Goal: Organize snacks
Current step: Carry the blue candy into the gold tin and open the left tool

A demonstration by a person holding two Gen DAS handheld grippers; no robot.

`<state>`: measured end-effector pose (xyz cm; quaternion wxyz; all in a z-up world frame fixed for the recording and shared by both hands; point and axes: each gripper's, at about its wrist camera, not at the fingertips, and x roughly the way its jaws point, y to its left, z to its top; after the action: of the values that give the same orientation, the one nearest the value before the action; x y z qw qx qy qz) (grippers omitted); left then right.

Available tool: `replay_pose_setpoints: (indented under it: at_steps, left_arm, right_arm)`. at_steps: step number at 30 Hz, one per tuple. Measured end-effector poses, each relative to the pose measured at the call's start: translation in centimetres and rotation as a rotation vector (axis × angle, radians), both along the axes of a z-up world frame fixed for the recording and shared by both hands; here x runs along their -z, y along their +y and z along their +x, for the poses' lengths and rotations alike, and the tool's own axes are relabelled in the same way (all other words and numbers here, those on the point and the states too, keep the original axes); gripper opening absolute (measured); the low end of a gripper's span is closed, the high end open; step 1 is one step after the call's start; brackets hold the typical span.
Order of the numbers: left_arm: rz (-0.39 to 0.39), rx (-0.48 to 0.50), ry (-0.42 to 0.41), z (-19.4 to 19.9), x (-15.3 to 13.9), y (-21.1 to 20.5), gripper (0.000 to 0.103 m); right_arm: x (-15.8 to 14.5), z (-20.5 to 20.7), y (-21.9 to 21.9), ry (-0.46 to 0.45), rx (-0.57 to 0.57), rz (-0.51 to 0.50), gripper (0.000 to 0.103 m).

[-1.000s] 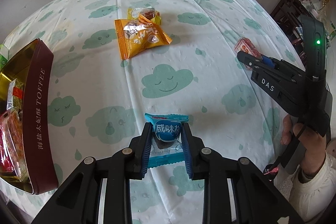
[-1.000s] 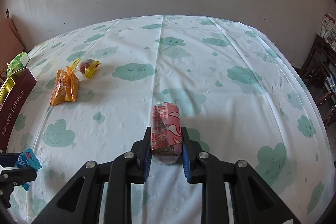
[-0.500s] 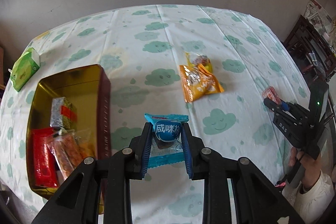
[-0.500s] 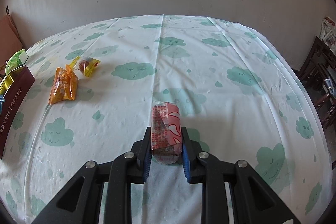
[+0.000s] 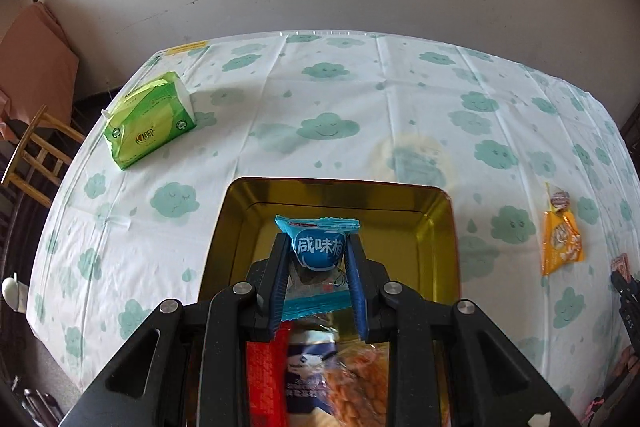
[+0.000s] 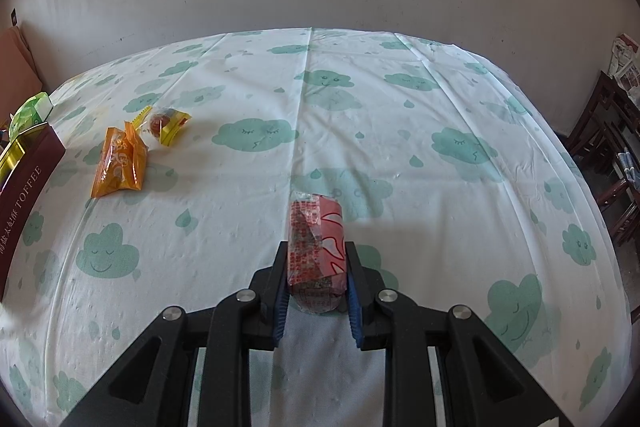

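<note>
My left gripper [image 5: 318, 247] is shut on a blue snack packet [image 5: 319, 247] and holds it above the open gold toffee tin [image 5: 448, 227]. Several snacks lie in the tin's near end, under the gripper. My right gripper [image 6: 316, 255] is shut on a red snack packet [image 6: 318, 239] just above the tablecloth. An orange packet [image 6: 120, 165] and a small yellow packet [image 6: 166, 123] lie on the cloth right of the tin [image 6: 24, 183]. The orange packet also shows in the left wrist view [image 5: 560, 241].
A green tissue pack [image 5: 150, 119] lies on the table's far left. A wooden chair [image 5: 32, 155] stands beyond the left edge. Dark wooden furniture [image 6: 608, 147] stands beyond the right edge. The wall and window are behind the table.
My left gripper has swung left with the blue packet, from over the cloth to above the tin. My right gripper has stayed still with the red packet.
</note>
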<state>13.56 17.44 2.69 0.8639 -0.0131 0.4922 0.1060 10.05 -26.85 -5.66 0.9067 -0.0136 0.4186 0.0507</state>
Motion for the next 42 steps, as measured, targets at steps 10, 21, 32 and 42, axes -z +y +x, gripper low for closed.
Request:
replay_pose_setpoints:
  at_steps: [10,21,32,42]
  left_arm:
    - [0.014,-0.047,0.083,1.8,4.1,3.8,0.024]
    - [-0.025,-0.04,0.059,1.2,4.3,4.4,0.027]
    - [-0.04,-0.046,0.067,0.3,4.0,4.5,0.032]
    - [0.012,-0.083,0.019,-2.9,2.0,2.7,0.054]
  right_arm:
    - [0.0,0.0,-0.1,-0.001,0.0,-0.006,0.024]
    - [0.1,0.0,0.0,-0.001,0.0,-0.007,0.024]
    - [0.0,0.0,0.1,-0.001,0.0,-0.008,0.025]
    - [0.0,0.0,0.0,-0.001,0.0,-0.006,0.025]
